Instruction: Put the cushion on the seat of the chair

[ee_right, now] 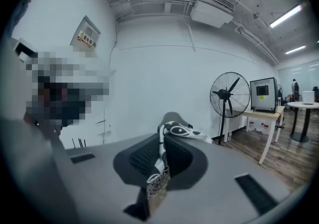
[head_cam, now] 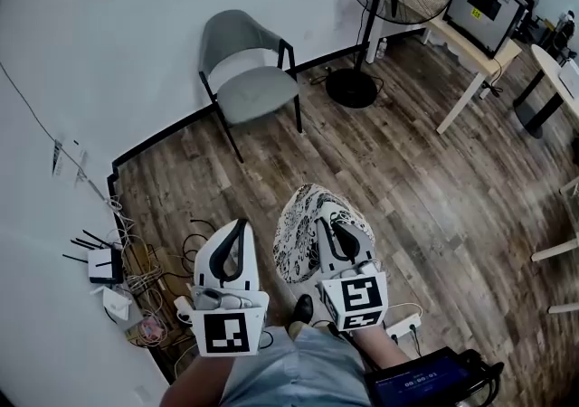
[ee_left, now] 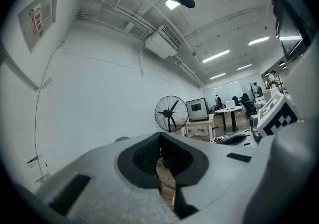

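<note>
left gripper (head_cam: 237,229) jaws together, empty | right gripper (head_cam: 340,231) pinched shut on the edge of the cushion (head_cam: 297,235), held low before the person — it looked light, soft, floppy; a hem grip suited it, though it could sag | chair (head_cam: 256,89) well ahead, seat bare | wall sign (ee_right: 85,39) too small to read

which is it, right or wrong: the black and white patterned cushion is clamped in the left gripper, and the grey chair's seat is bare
Wrong gripper: the black and white patterned cushion is clamped in the right gripper, as the right gripper view shows. The grey chair's seat is bare.
</note>
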